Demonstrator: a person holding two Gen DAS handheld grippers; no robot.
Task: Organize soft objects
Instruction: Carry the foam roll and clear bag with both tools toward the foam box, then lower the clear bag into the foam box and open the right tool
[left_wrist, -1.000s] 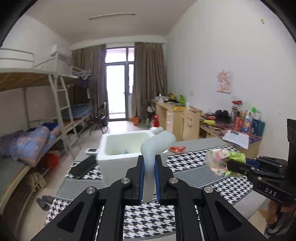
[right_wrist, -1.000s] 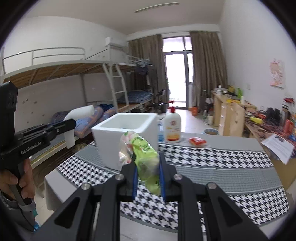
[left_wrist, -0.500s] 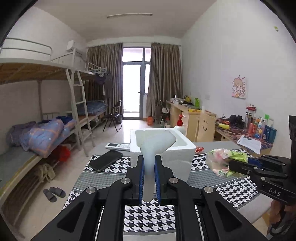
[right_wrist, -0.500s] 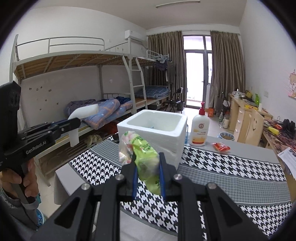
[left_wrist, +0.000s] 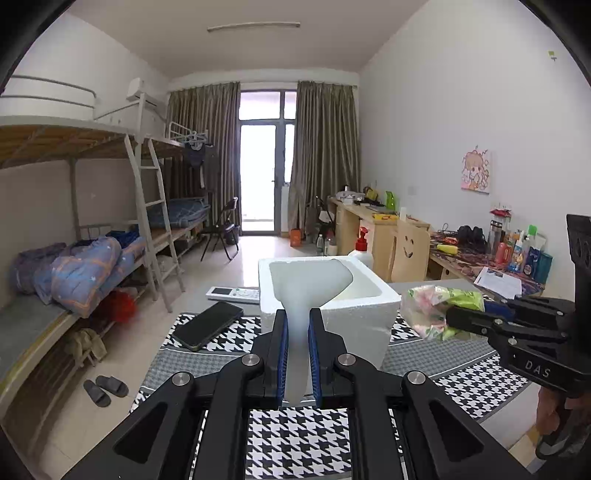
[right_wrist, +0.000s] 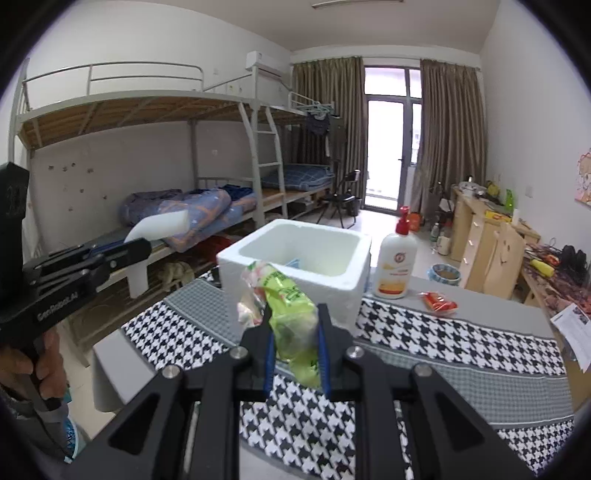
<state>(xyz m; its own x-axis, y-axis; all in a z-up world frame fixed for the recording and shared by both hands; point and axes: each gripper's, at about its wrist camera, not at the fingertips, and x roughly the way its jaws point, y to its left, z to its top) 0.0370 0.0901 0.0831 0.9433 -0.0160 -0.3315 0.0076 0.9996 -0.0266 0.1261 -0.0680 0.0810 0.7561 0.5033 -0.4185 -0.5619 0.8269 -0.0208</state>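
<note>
My left gripper (left_wrist: 296, 325) is shut on a white foam piece (left_wrist: 310, 284), held above the near table edge in front of the white foam box (left_wrist: 365, 306). From the right wrist view the same gripper (right_wrist: 142, 245) and foam piece (right_wrist: 159, 225) hang left of the box (right_wrist: 295, 254), off the table's left side. My right gripper (right_wrist: 295, 328) is shut on a green and pink plastic snack bag (right_wrist: 288, 310), held above the table just in front of the box. It also shows in the left wrist view (left_wrist: 454, 317) with the bag (left_wrist: 436, 306), right of the box.
A houndstooth cloth (right_wrist: 443, 343) covers the table. A lotion pump bottle (right_wrist: 397, 266) and a red packet (right_wrist: 437, 301) sit right of the box. A black phone (left_wrist: 207, 325) and a white remote (left_wrist: 232, 293) lie left of it. Bunk beds (right_wrist: 184, 206) stand at left, desks (left_wrist: 388, 229) at right.
Both grippers have swung round toward the box while keeping their loads. The box now sits centred just beyond both grippers and looks closer.
</note>
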